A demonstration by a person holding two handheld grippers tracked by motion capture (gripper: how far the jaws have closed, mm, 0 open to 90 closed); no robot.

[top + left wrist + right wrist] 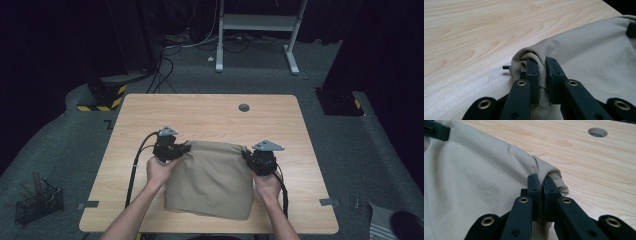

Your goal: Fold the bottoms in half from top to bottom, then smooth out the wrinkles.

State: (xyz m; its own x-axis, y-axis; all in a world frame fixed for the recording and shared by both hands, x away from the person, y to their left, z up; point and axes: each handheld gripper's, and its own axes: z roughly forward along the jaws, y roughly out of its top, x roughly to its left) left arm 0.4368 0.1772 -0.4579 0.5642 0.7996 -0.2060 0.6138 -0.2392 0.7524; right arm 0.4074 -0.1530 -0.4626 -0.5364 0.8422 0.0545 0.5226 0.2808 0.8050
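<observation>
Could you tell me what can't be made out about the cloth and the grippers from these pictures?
- Cloth: what kind of piece it is; high view, it lies folded.
- Cloth corner in the left gripper: bunched between the jaws, left gripper view.
- Right gripper: the pinched edge is covered by the jaws.
- Basket: contents too dark and small, high view.

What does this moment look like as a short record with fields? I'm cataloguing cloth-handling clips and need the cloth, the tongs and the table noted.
cloth: beige cloth, folded, lying flat on the table's near half
left tongs: shut on the cloth's far left corner, fabric bunched between the jaws
right tongs: shut on the cloth's far right corner
far edge: runs between the two tongs, sagging slightly
table: light wooden table, round cable hole near its far edge
</observation>
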